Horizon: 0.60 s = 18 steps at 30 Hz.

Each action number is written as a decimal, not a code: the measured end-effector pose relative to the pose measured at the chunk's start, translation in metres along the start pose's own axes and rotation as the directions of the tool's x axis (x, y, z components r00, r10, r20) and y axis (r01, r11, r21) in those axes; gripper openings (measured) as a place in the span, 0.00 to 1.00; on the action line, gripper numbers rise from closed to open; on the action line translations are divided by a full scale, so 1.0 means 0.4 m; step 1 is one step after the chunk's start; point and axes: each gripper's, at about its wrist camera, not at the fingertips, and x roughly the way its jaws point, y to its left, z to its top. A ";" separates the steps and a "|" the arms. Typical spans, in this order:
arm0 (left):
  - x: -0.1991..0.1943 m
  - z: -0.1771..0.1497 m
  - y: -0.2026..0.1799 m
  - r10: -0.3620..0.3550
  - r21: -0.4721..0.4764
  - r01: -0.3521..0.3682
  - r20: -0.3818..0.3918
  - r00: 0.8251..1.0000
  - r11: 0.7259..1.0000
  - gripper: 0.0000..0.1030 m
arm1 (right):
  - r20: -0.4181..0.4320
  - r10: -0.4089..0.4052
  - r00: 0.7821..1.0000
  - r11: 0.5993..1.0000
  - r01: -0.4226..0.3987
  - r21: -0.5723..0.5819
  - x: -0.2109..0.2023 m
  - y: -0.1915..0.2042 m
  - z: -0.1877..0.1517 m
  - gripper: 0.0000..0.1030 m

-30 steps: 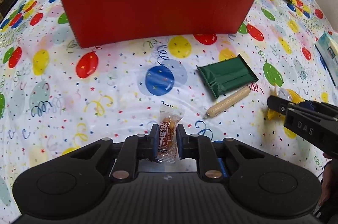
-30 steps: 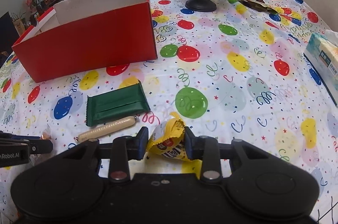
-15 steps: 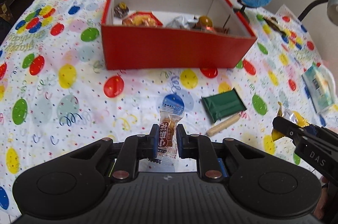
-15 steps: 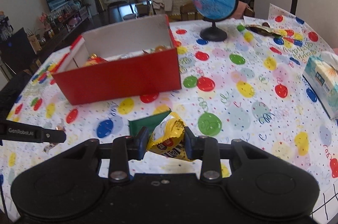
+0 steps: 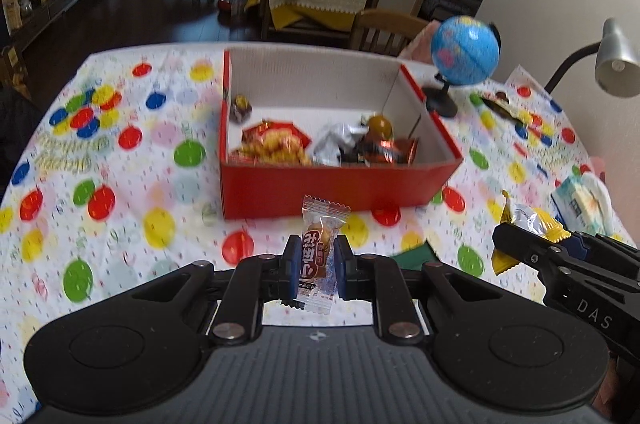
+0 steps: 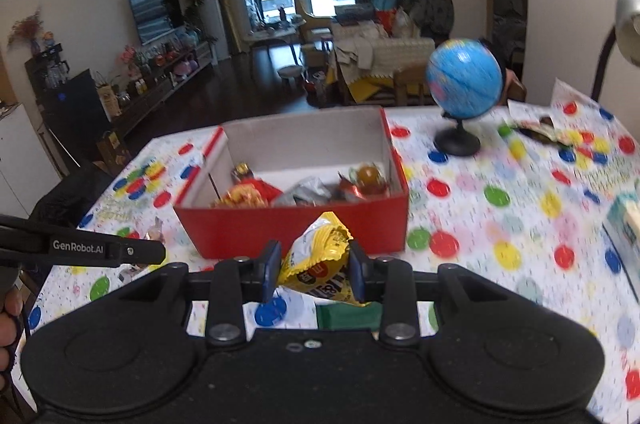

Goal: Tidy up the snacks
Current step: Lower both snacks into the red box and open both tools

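Observation:
My left gripper is shut on a small clear-wrapped brown candy, held in the air short of the red box. My right gripper is shut on a yellow snack packet, also raised in front of the red box. The box is open on top and holds several wrapped snacks. In the left wrist view the right gripper shows at the right edge with the yellow packet. A green packet lies on the table below the right gripper's fingers.
A balloon-print tablecloth covers the table. A blue globe on a black stand is behind the box to the right. A tissue pack lies at the right edge, and a grey desk lamp leans over that side.
Both grippers have risen with their snacks held. The views now look down into the red box from above its front wall, and the green packet and stick snack have dropped below the fingers.

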 end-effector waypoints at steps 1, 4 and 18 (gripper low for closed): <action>-0.002 0.008 0.002 0.002 -0.001 -0.002 0.008 1.000 1.000 0.16 | 0.005 0.003 1.000 1.000 -0.003 -0.009 0.004 0.003 0.012 0.32; -0.003 0.039 0.007 0.008 0.001 -0.008 0.029 1.000 1.000 0.16 | 0.024 0.007 1.000 0.999 -0.006 -0.036 0.015 0.012 0.046 0.32; 0.101 0.214 0.014 0.085 0.012 -0.086 0.079 0.993 0.996 0.16 | 0.040 0.019 0.999 0.995 -0.015 -0.102 0.188 0.000 0.200 0.32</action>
